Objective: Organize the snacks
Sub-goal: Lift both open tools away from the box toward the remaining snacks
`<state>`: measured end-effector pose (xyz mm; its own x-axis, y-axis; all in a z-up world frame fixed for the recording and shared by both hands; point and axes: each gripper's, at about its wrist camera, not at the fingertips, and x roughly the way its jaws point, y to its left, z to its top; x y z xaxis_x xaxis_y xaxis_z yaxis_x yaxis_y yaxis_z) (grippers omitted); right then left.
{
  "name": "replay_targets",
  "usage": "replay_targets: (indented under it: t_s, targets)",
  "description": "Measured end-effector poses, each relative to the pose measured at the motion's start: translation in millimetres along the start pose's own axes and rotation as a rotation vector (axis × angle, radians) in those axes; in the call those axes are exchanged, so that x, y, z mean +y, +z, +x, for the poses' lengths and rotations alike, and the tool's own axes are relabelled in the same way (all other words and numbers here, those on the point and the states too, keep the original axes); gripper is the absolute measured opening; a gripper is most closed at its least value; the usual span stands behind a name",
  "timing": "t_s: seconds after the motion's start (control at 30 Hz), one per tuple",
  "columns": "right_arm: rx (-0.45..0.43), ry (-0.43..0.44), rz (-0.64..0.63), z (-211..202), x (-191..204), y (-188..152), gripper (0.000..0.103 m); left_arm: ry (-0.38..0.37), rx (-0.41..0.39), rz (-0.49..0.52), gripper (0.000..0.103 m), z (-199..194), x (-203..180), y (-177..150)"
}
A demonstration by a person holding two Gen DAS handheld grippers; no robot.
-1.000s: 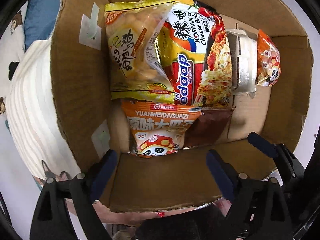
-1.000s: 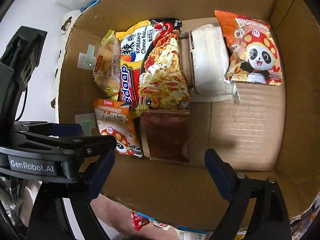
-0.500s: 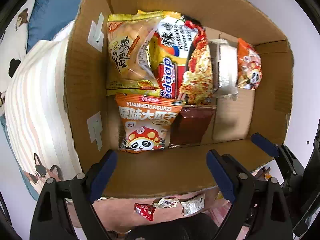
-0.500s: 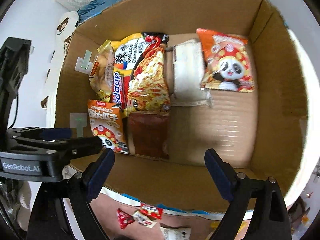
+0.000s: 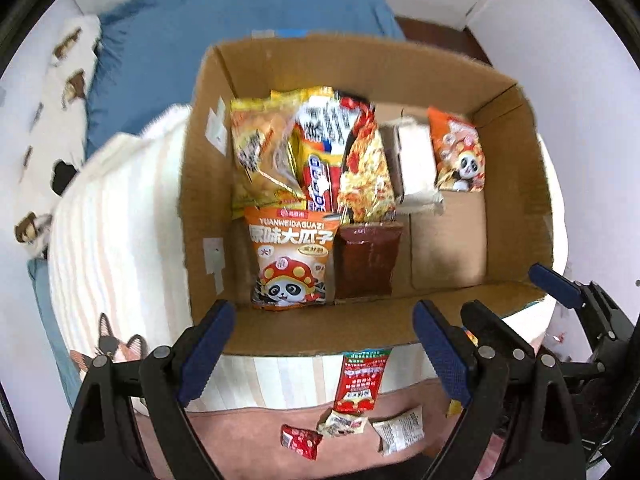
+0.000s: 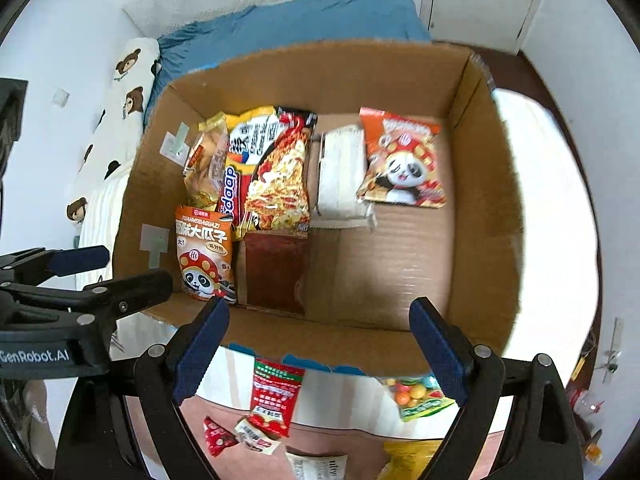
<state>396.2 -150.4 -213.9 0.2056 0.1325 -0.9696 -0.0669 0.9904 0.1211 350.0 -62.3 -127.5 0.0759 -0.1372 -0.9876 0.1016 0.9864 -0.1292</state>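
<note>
Two empty hand-held grippers, left (image 5: 320, 344) and right (image 6: 316, 340), gape above the half-filled cardboard box (image 6: 480, 216).

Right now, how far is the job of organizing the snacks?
Partly done: the cardboard box already holds several packets in rows, such as the noodle pack. In hand: nothing; left gripper and right gripper are open. Left: loose snacks outside, like the red sachet and candy bag.

A home bedroom: a bed with a blue sheet (image 6: 288, 24), a bear-print pillow (image 6: 128, 76) and a striped blanket with cat pictures (image 5: 108, 248) lies under a cardboard box (image 6: 320, 68), with white walls and a white door (image 6: 480, 0) behind.
</note>
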Motion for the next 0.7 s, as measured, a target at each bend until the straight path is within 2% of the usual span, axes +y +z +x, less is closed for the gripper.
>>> replay_targets:
  t_s: [0.17, 0.47, 0.7]
  targets:
    - [-0.084, -0.039, -0.033, -30, 3, -17, 0.093, 0.063, -0.139, 0.030, 0.091, -34, -8, -19]
    - [-0.217, -0.010, -0.034, -92, 6, -58, 0.093, 0.048, -0.329, 0.011, 0.091, -88, -19, -68]
    - [-0.307, 0.018, -0.028, -136, -1, -111, 0.093, 0.026, -0.498, -0.023, 0.091, -123, -25, -127]
